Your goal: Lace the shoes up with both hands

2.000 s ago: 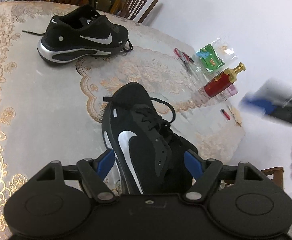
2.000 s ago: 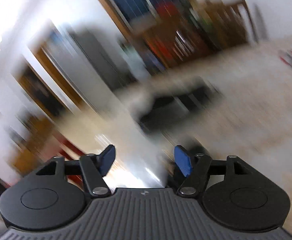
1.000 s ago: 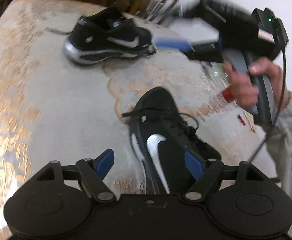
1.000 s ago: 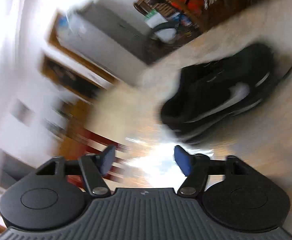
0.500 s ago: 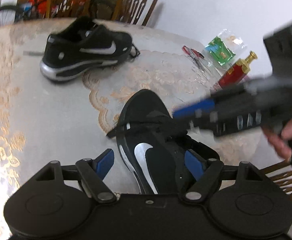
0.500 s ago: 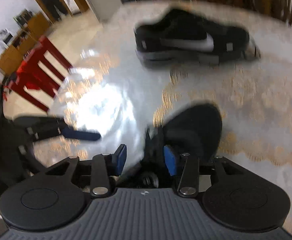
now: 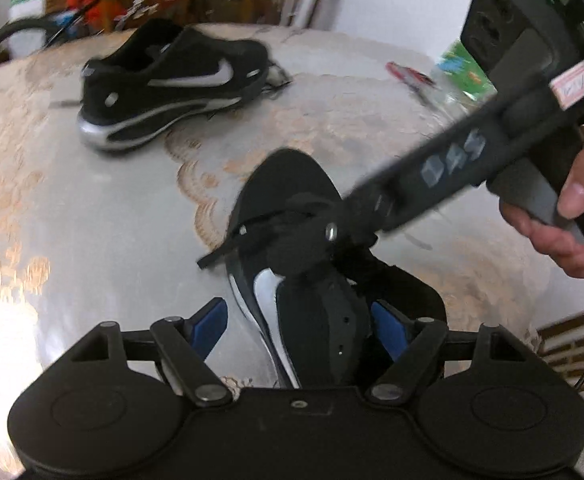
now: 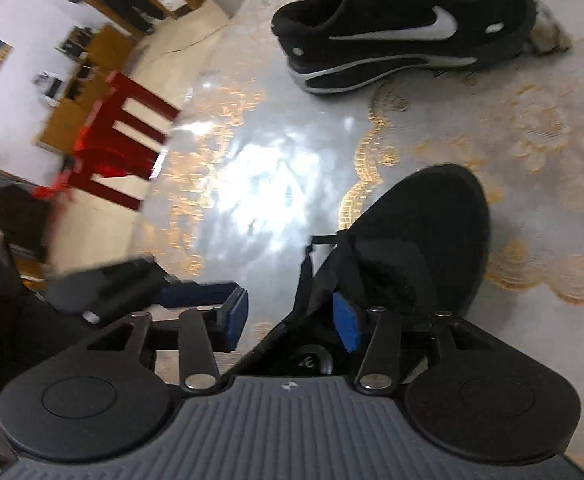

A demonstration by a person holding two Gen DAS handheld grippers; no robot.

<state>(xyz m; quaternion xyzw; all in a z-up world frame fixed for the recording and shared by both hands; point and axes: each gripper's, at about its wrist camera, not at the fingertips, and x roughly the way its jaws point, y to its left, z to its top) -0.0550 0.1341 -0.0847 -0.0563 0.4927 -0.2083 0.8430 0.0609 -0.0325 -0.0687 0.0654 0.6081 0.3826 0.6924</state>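
At the bottom centre of the left wrist view, the left gripper (image 7: 298, 322) is spread wide, its 2 blue pads (image 7: 211, 322) either side of the heel end of the near shoe (image 7: 292, 248) without clearly touching it. That shoe is black with a silver swoosh, sits in the middle of the frame on the table (image 7: 71, 220), and points its toe up the frame. A black lace end (image 7: 227, 246) sticks out from its left side toward the lower left.

From the upper right of the same view, the right gripper (image 7: 324, 236) reaches down diagonally onto the lace area of the near shoe, gripped by a hand (image 7: 556, 208) at the right edge. In the right wrist view the right gripper (image 8: 289, 318) is at the bottom centre, its fingers apart; the right blue pad (image 8: 346, 326) is against the shoe's lacing, the left pad stands off to the side over the tabletop. Whether any lace is caught between them cannot be told. The near shoe (image 8: 412, 248) fills the centre right there, and the left gripper's blue fingertip (image 8: 195, 294) shows at the middle left.

The second shoe (image 7: 171, 84) lies in the upper left of the left wrist view, well apart from the first, and in the upper right of the right wrist view (image 8: 404, 28). A green packet (image 7: 466, 70) lies blurred at the upper right, and a red chair (image 8: 119, 140) stands beyond the table at the left of the right wrist view.
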